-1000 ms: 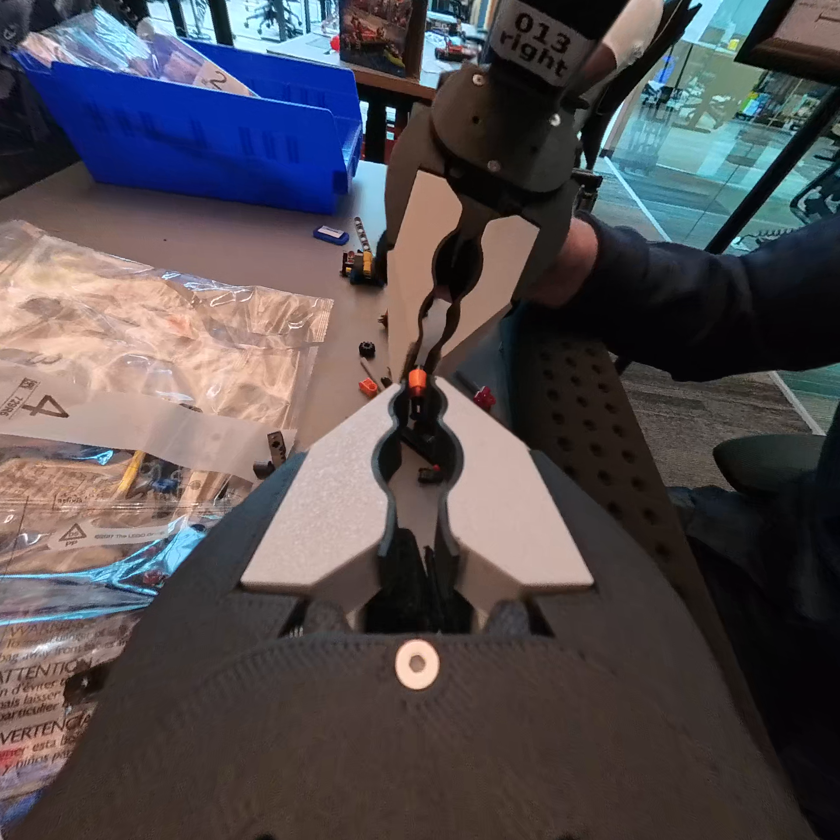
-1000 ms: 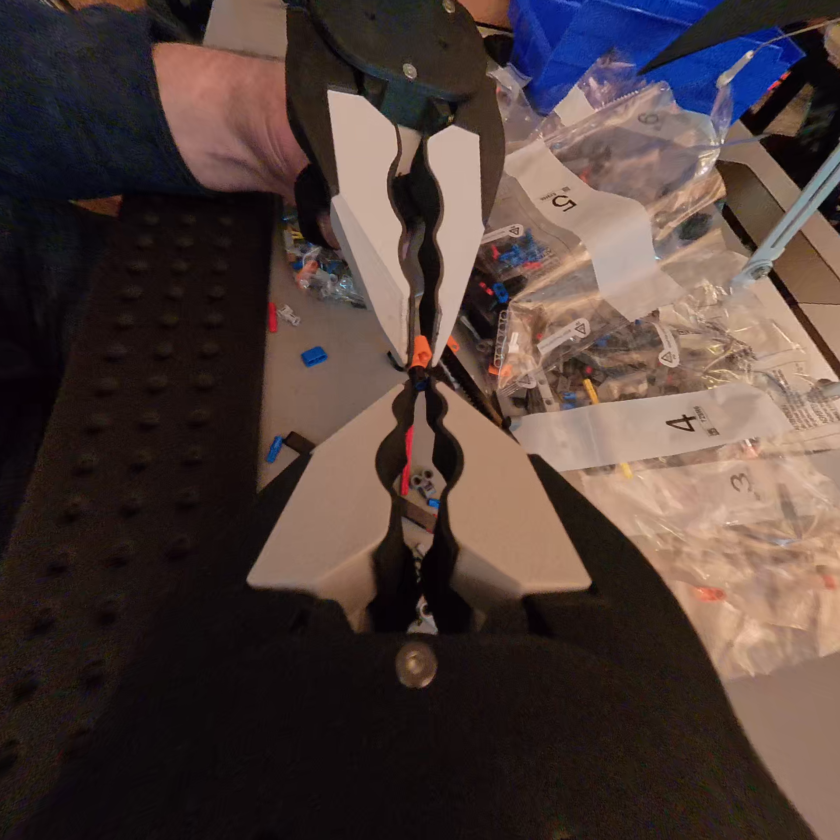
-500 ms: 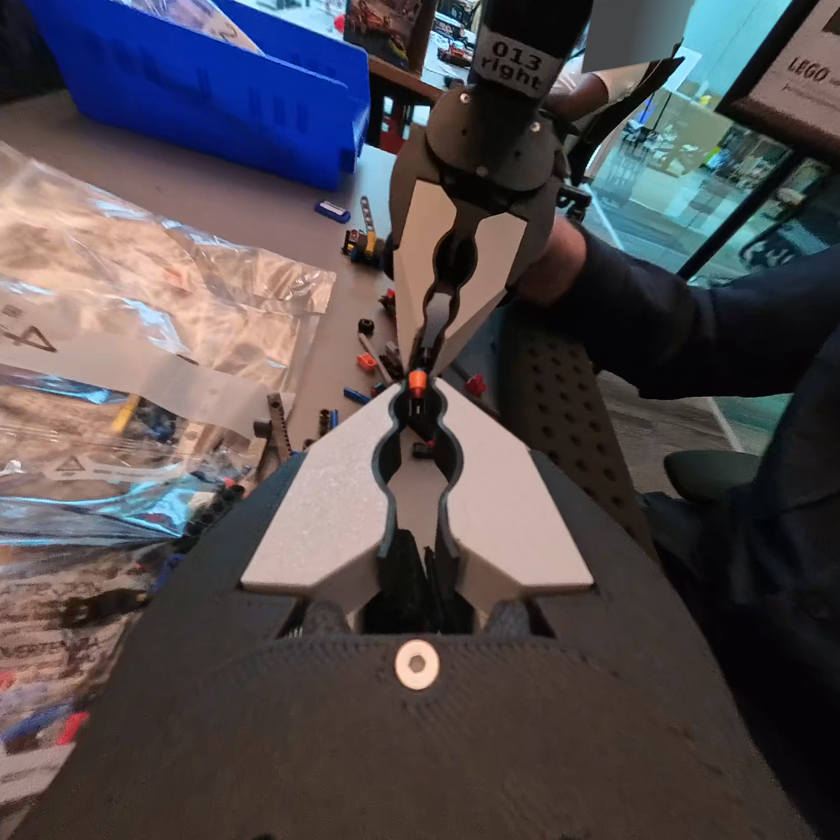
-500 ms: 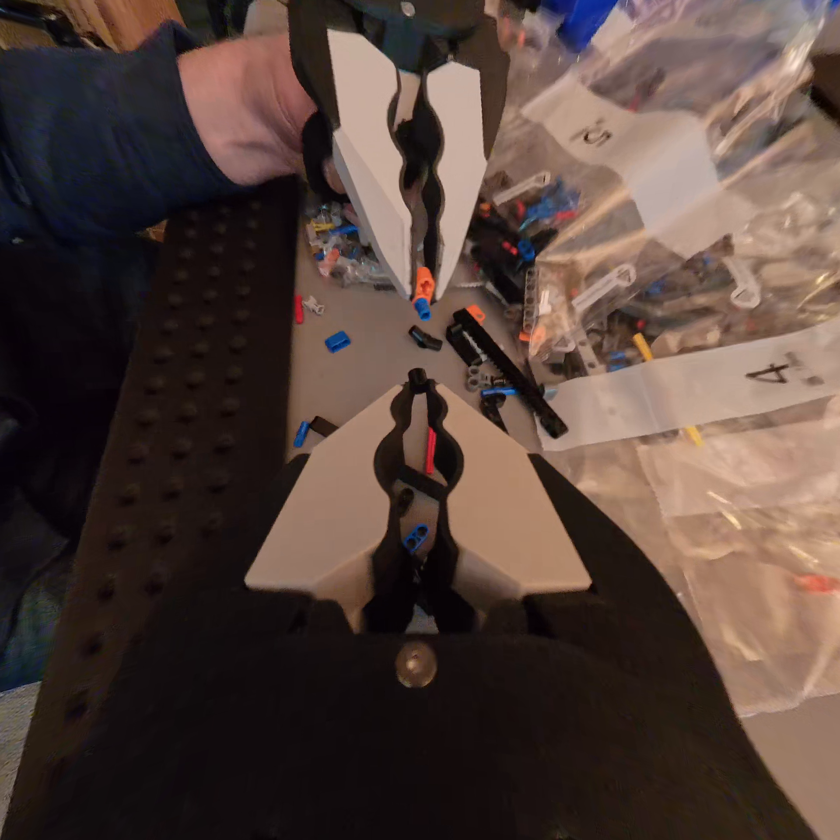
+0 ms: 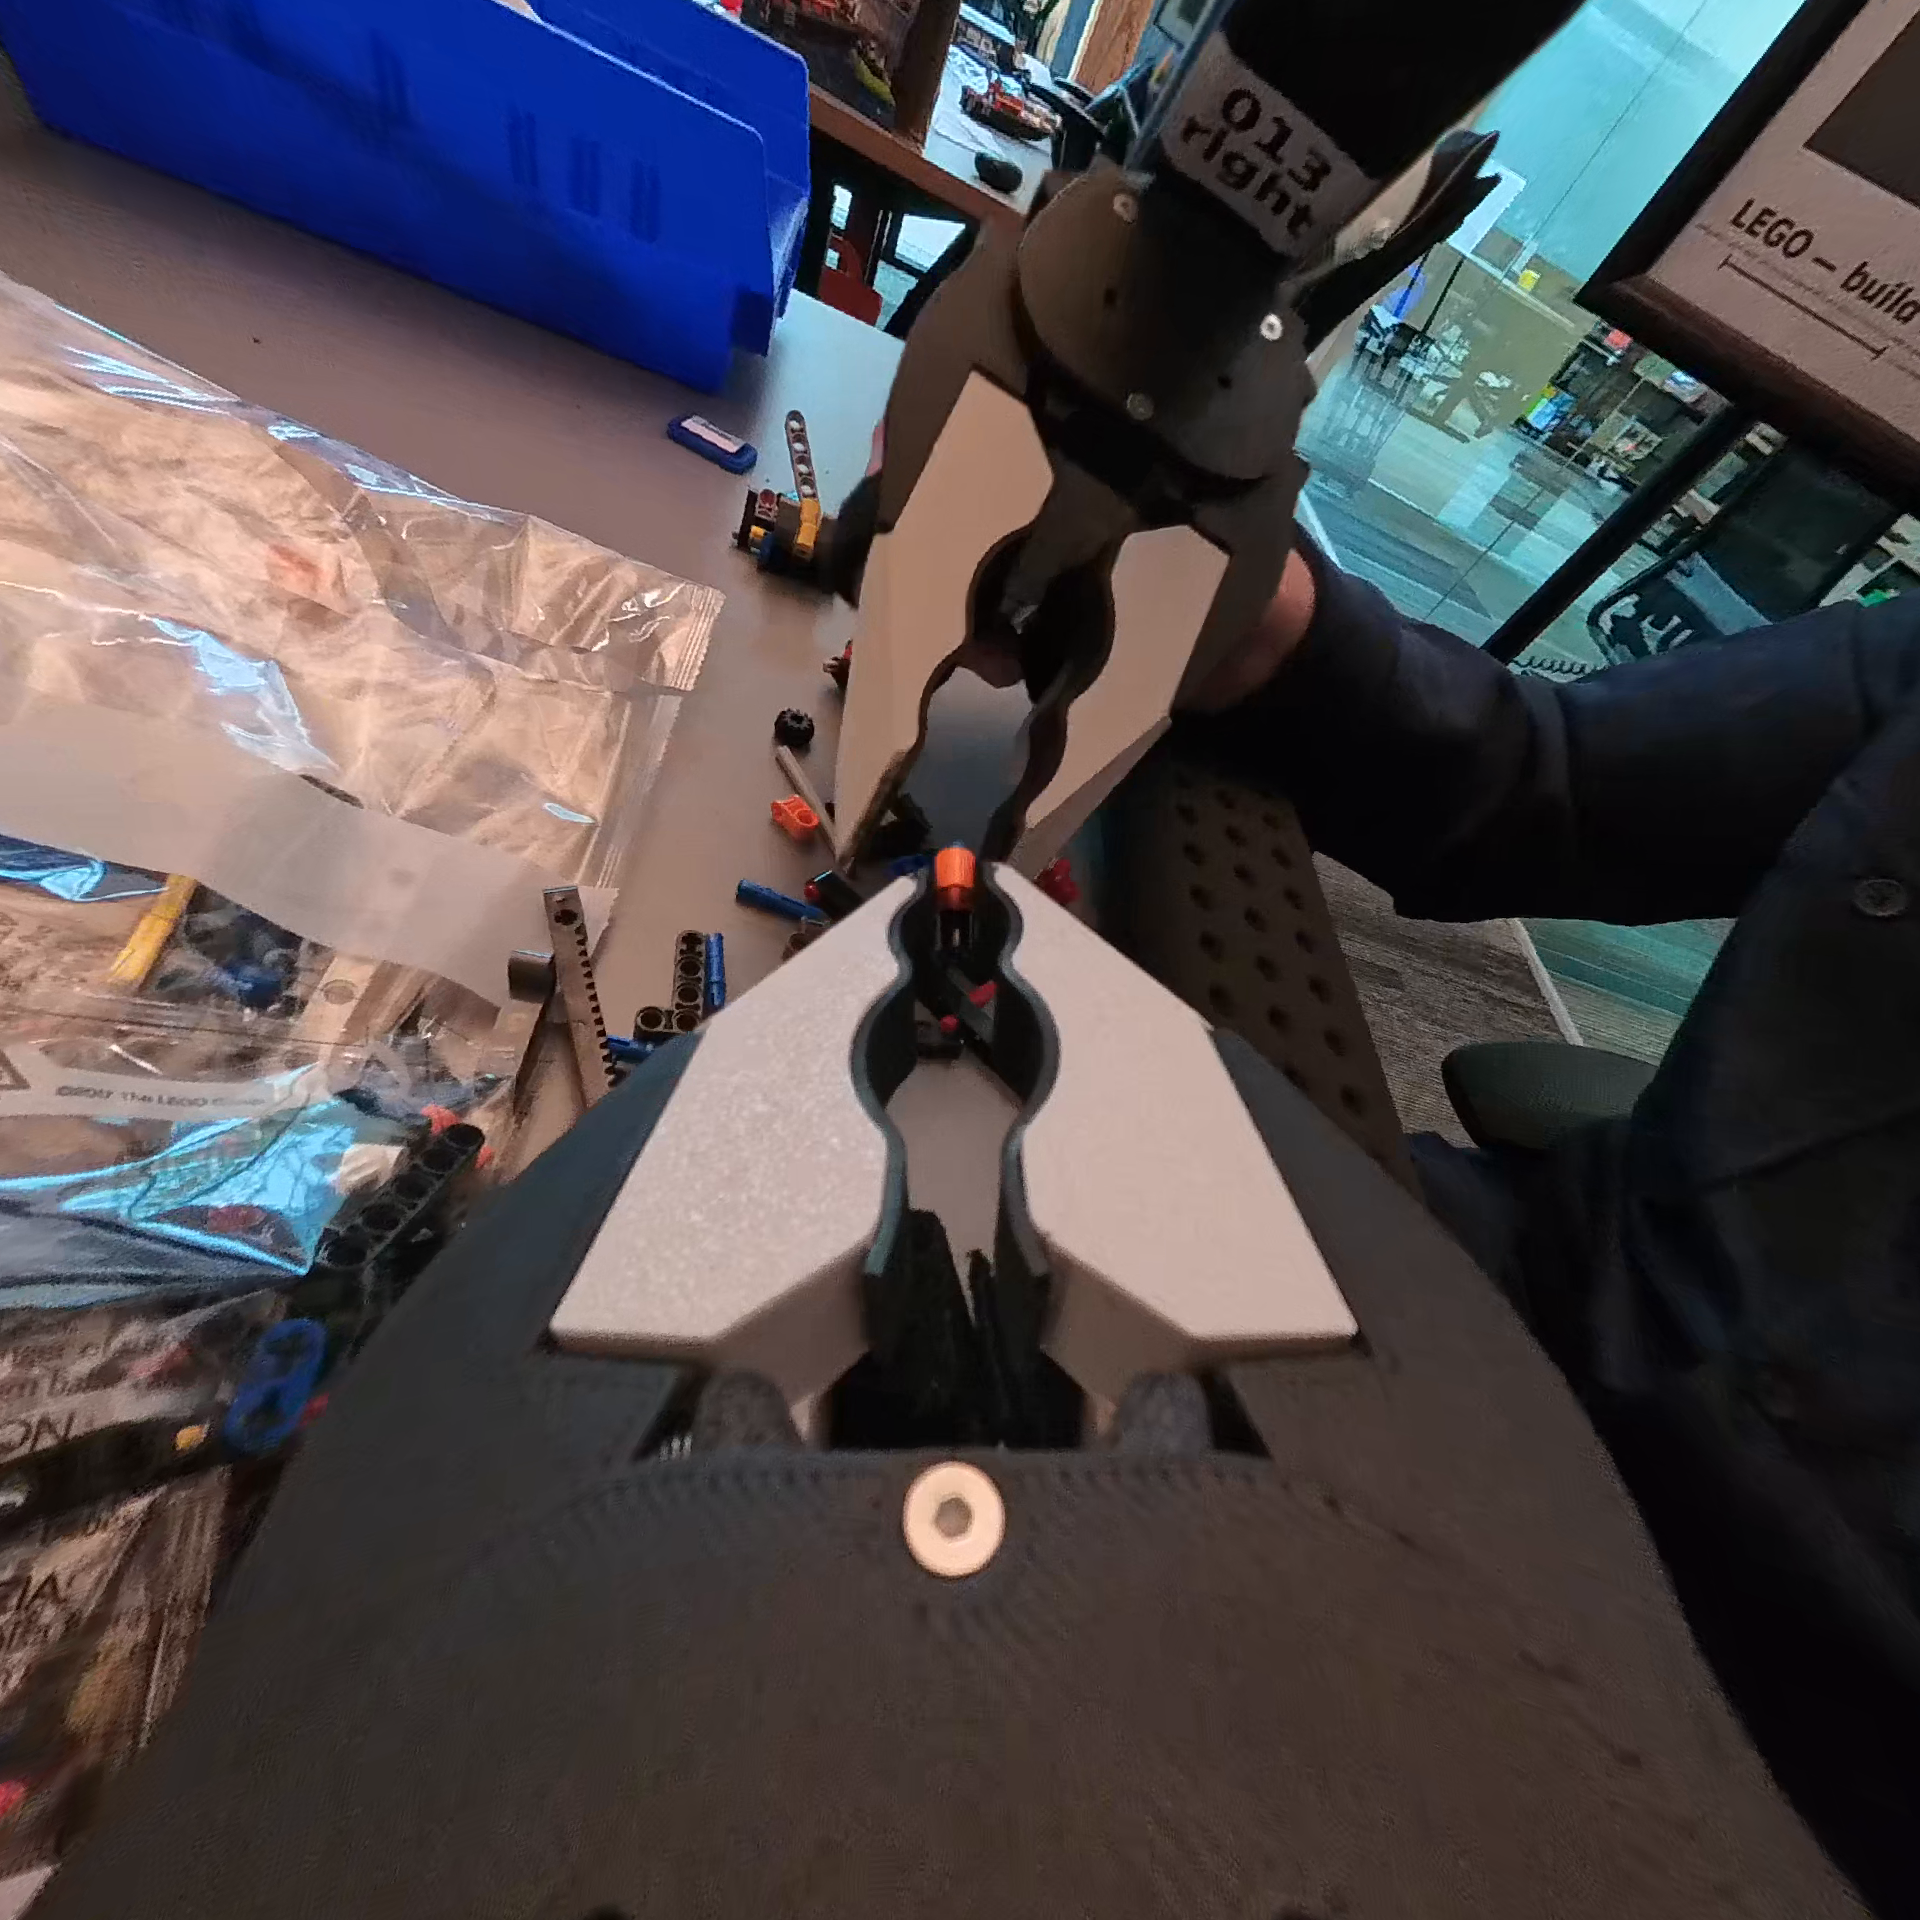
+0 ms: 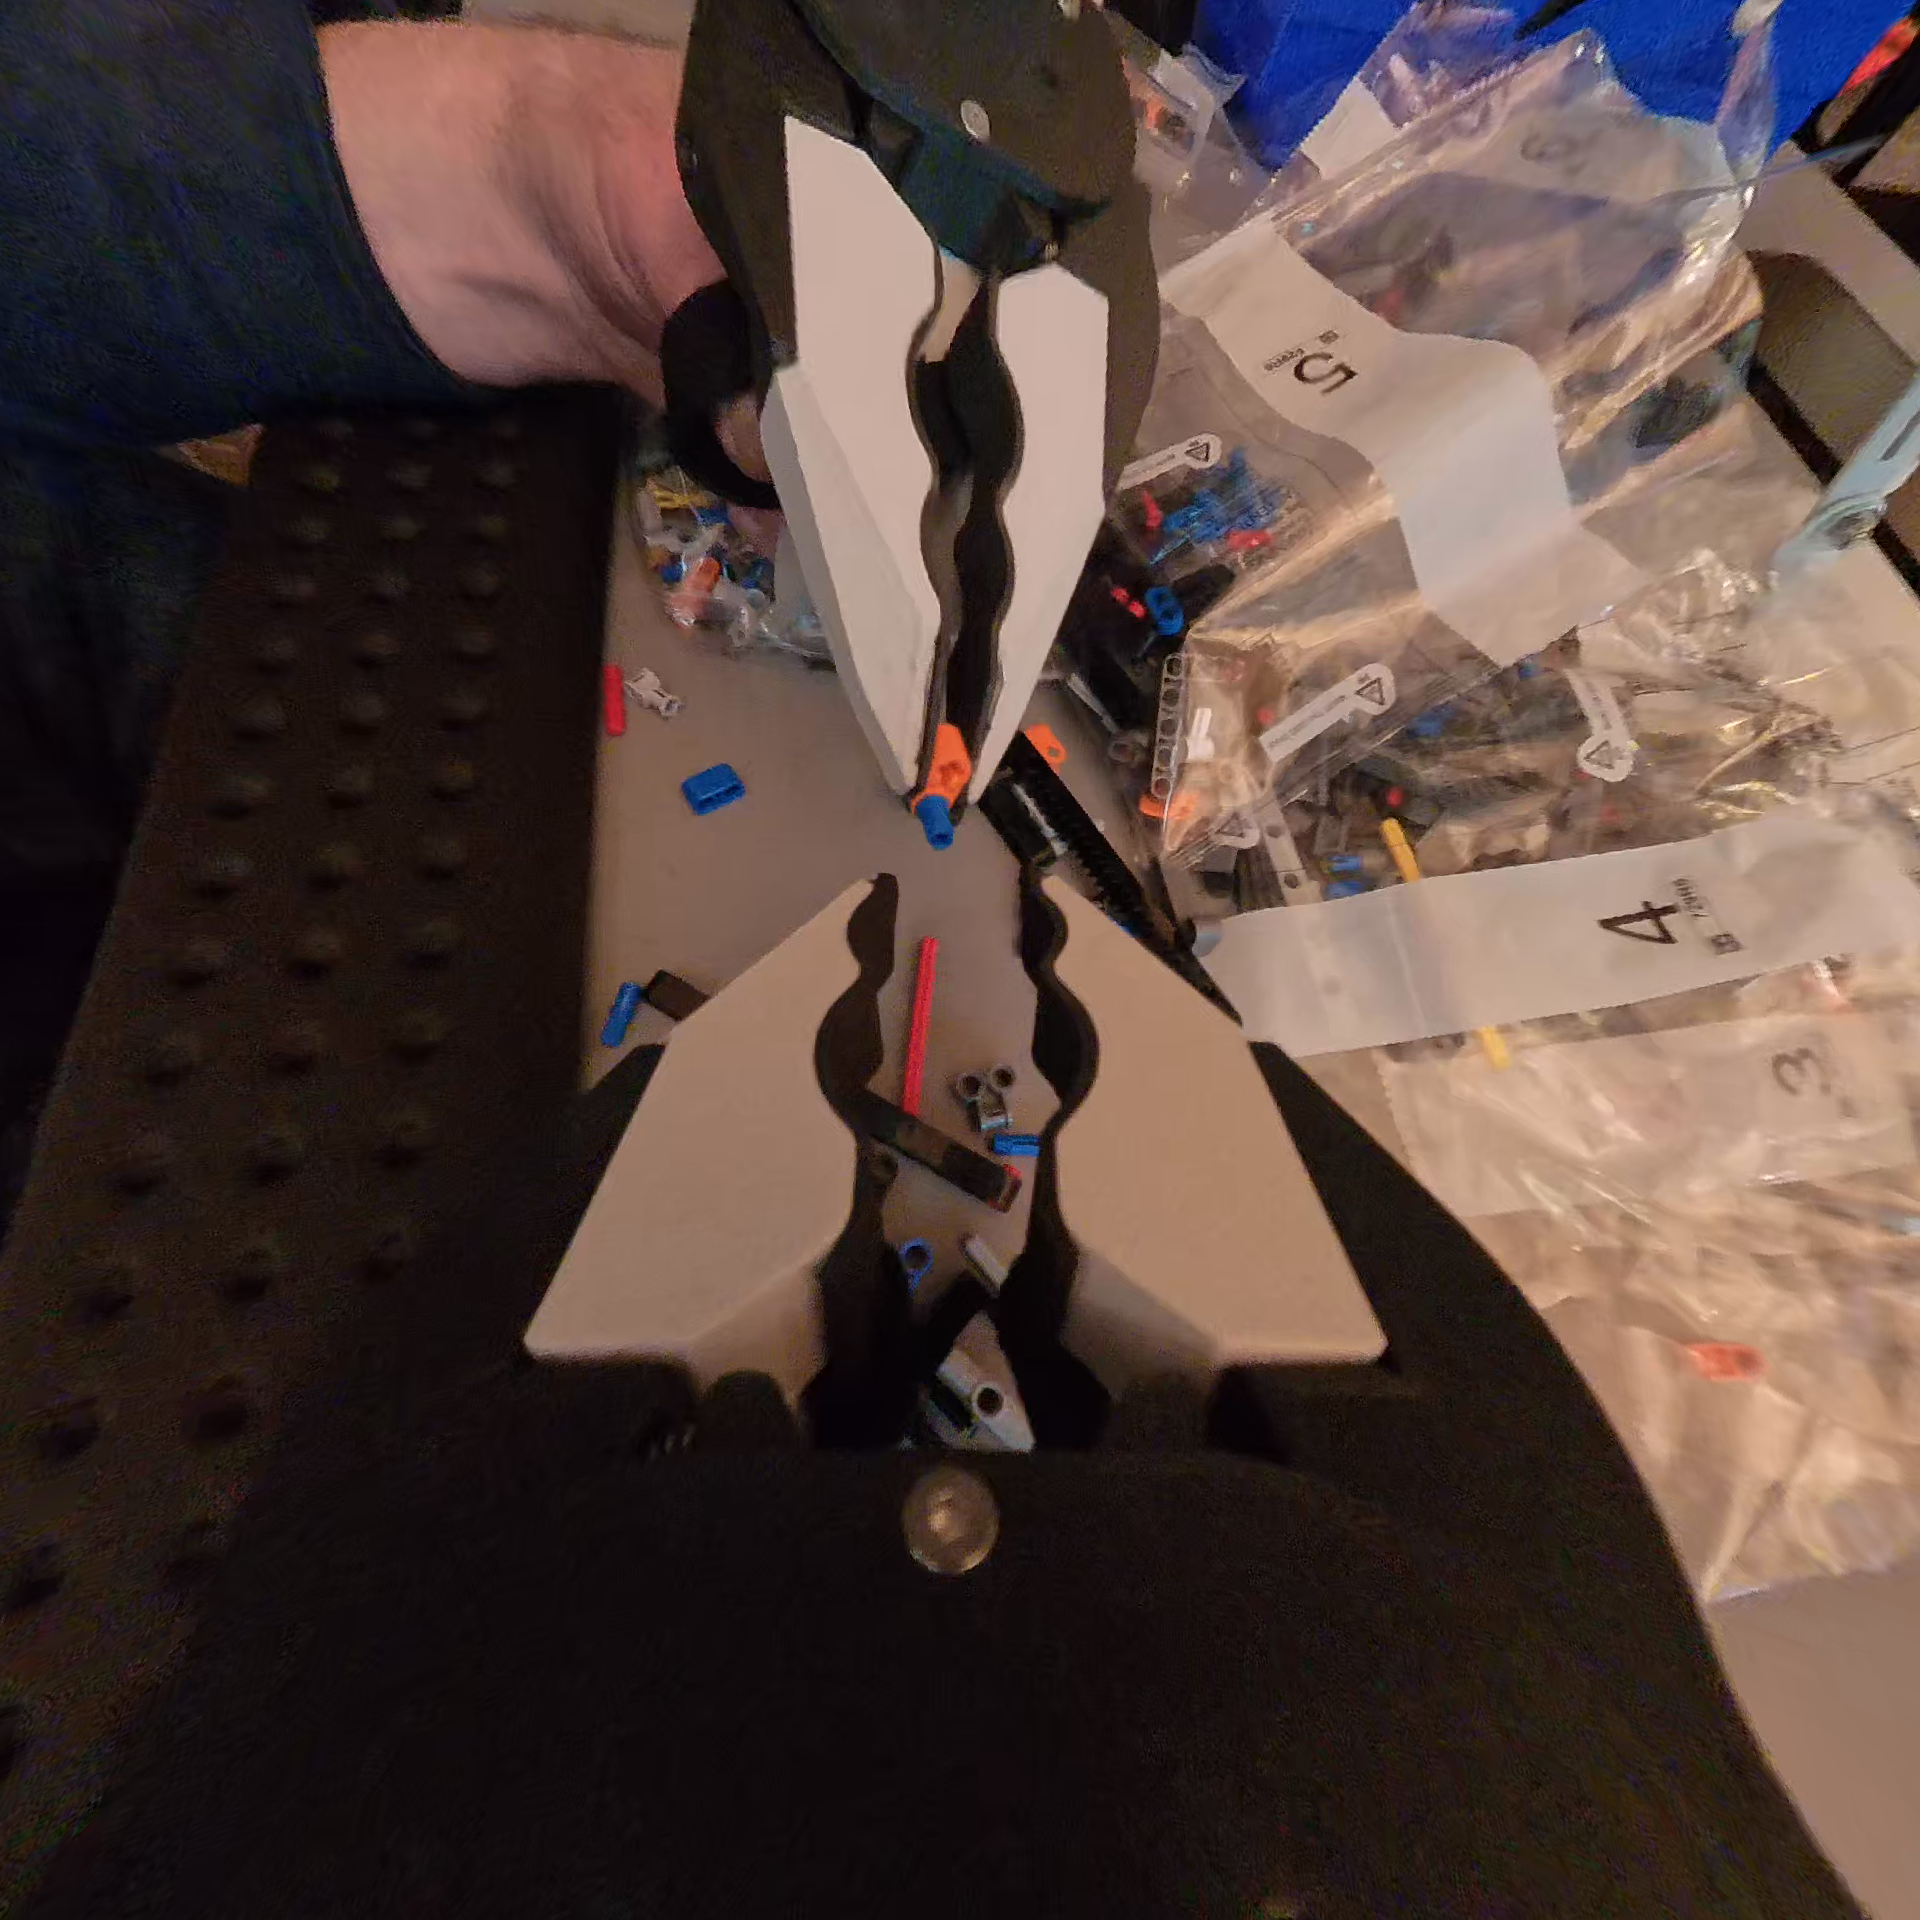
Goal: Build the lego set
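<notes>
Grey table under you, littered all along its near edge, and a blue bin sits toward the far side. Your left gripper is clenched on a small orange piece; from the right wrist view a blue pin pokes out of its end. So that little pair looks joined, I'd say. Your right gripper is spread wide with nothing in it, hovering just short of the pin. Below it lie a red axle, a black beam and small grey bushes. Numbered bags are heaped toward the table's middle, most seemingly sealed. No sizeable model shows anywhere, so judge this early going, with nearly the whole build left
</notes>
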`<state>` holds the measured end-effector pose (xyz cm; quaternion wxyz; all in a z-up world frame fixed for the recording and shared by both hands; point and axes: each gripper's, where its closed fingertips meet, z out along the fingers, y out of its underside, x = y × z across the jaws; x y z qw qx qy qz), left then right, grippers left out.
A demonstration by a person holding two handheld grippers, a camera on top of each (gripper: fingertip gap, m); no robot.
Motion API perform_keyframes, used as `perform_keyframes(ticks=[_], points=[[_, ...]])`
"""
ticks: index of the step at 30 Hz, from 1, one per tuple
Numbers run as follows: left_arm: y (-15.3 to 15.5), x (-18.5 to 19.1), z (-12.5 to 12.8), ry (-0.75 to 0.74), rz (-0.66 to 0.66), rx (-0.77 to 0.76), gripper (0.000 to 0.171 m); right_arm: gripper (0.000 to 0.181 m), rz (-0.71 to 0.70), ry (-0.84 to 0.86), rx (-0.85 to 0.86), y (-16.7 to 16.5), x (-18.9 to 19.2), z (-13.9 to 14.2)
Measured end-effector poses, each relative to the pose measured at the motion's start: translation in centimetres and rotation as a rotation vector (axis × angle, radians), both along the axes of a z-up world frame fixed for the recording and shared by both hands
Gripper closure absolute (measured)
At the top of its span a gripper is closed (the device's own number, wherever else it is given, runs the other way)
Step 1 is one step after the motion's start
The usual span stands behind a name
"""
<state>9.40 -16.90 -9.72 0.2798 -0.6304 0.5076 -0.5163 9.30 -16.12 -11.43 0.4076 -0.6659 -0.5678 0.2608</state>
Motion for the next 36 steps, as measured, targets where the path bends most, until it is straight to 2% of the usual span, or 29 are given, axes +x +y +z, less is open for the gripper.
perform_keyframes(ticks=[4, 11, 14, 25, 26, 27, 28, 29, 30, 32, 33, 35, 36], points=[[-0.2, 0.3, -0.3, 0.010, -0.008, -0.005, 0.165, 0.166, 0.009, -0.003, 0.054, -0.1, -0.4, 0.4], [-0.2, 0.6, -0.1, 0.006, -0.006, 0.017, 0.165, 0.180, 0.016, -0.019, 0.054, -0.4, -0.2, 0.4], [-0.4, 0.6, 0.3, -0.008, -0.010, 0.060, 0.165, 0.180, 0.020, -0.005, 0.063, -0.5, -0.2, 0.9], [-1.6, 0.1, -1.0, 0.111, -0.079, 0.212, 0.164, 0.181, 0.066, -0.087, 0.008, -1.8, 0.1, -0.4], [-0.8, -0.8, -1.7, 0.166, -0.053, 0.242, 0.164, 0.181, 0.011, -0.147, 0.024, -0.8, 1.4, -1.1], [0.4, -2.1, -1.8, 0.179, -0.003, 0.248, 0.164, 0.181, -0.027, -0.138, 0.016, -0.1, 2.5, -1.0], [1.0, -2.9, -1.0, 0.127, 0.030, 0.209, 0.165, 0.181, -0.014, -0.044, -0.015, -0.4, 2.4, 0.4], [1.0, -3.1, 0.3, 0.064, 0.030, 0.187, 0.165, 0.181, 0.021, 0.020, -0.024, -0.9, 1.8, 1.5], [0.8, -2.9, 0.8, 0.037, 0.020, 0.180, 0.165, 0.181, 0.034, 0.009, -0.042, -1.2, 1.4, 1.1], [0.7, -1.9, -0.4, 0.089, 0.017, 0.192, 0.165, 0.181, 0.043, -0.083, -0.078, -1.3, 1.0, -1.4], [0.2, -1.4, -0.9, 0.110, -0.003, 0.203, 0.165, 0.181, 0.047, -0.077, -0.055, -1.3, 0.5, -1.4], [-0.2, -0.6, -1.1, 0.111, -0.018, 0.220, 0.165, 0.167, 0.035, -0.004, -0.011, -1.0, -0.1, -0.1], [-0.2, -0.5, -1.4, 0.125, -0.016, 0.223, 0.165, 0.166, 0.041, 0.023, -0.023, -1.2, -0.3, 0.4]])
